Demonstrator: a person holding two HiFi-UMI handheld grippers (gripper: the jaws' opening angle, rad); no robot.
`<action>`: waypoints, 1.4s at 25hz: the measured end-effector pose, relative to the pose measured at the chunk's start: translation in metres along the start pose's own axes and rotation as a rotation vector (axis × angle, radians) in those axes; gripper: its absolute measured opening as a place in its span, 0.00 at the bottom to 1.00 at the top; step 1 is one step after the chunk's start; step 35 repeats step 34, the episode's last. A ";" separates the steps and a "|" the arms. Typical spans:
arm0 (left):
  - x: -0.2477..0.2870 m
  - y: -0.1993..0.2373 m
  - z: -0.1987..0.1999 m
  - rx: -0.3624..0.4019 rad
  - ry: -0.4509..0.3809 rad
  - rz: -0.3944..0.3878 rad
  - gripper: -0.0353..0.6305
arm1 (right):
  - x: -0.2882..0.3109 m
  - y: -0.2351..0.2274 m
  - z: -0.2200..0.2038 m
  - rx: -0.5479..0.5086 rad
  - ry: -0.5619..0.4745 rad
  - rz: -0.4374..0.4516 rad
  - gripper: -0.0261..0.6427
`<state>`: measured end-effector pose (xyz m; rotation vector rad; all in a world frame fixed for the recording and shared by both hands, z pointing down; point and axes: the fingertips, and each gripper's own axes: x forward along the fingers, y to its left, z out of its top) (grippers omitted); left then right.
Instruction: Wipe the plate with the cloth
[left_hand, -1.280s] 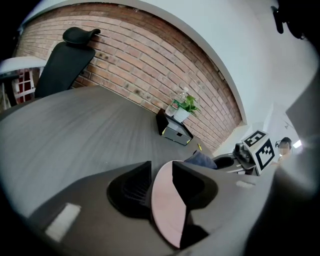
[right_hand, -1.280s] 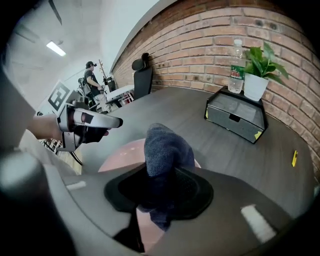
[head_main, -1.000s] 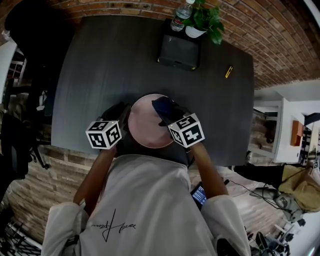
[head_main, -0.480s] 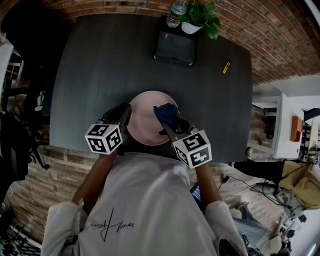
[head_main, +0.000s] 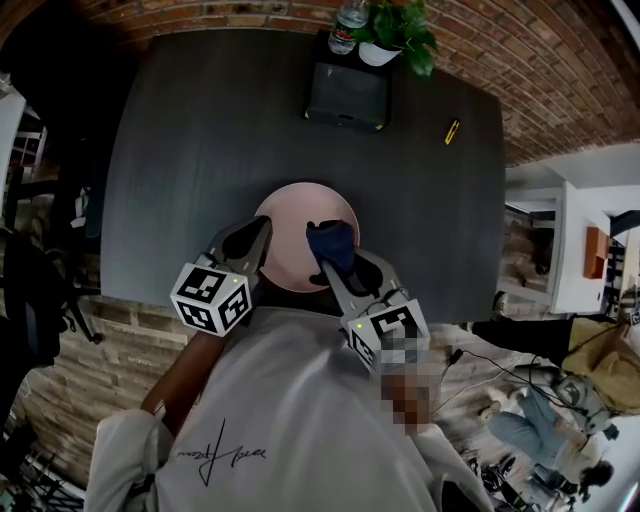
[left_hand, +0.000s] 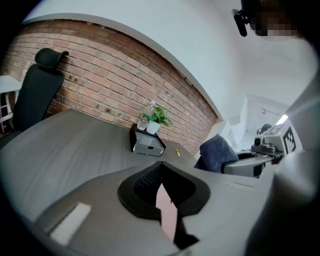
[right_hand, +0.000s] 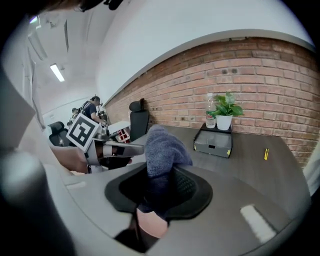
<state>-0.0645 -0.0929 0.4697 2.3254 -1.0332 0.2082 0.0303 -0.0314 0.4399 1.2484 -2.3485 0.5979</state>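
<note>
At the near edge of the dark grey worktop (head_main: 200, 130), the round pink plate (head_main: 295, 225) lies directly in front of me, between my two grippers. My left gripper (head_main: 256, 240) comes in on the plate's left side. Its jaws have just been closing, and its own view shows them pressed onto the thin pink rim, which runs edge-on between the pads. My right gripper (head_main: 343, 268) comes in from the right and pinches a bunched dark blue cloth (head_main: 333, 246). The cloth stands up out of the jaws as a soft lump and, seen from the head view, sits over the right part of the plate. A patch of pink shows just below it in the right gripper view (whether cloth and plate actually touch, I cannot tell). Nor can I tell whether the plate rests on the worktop or is raised off it. Each gripper shows in the other's view, so the two stand close, facing across the plate.

Well apart from all this, at the far edge of the worktop by the red brick wall (head_main: 560, 90), stands a black box (head_main: 347, 97). A clear plastic water bottle (head_main: 348, 22) and a green leafy plant in a white pot (head_main: 402, 30) stand side by side at its far side. A small yellow object (head_main: 452, 131) lies on the worktop to the right of the box, apart from it.
</note>
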 end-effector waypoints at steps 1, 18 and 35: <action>-0.003 -0.003 0.006 0.001 -0.015 -0.002 0.07 | -0.004 0.000 0.005 0.009 -0.038 -0.015 0.20; -0.015 -0.057 0.048 0.096 -0.097 -0.072 0.07 | -0.046 0.002 0.043 0.016 -0.160 -0.054 0.18; -0.022 -0.071 0.072 0.320 -0.114 -0.044 0.07 | -0.062 -0.003 0.050 0.036 -0.196 -0.039 0.18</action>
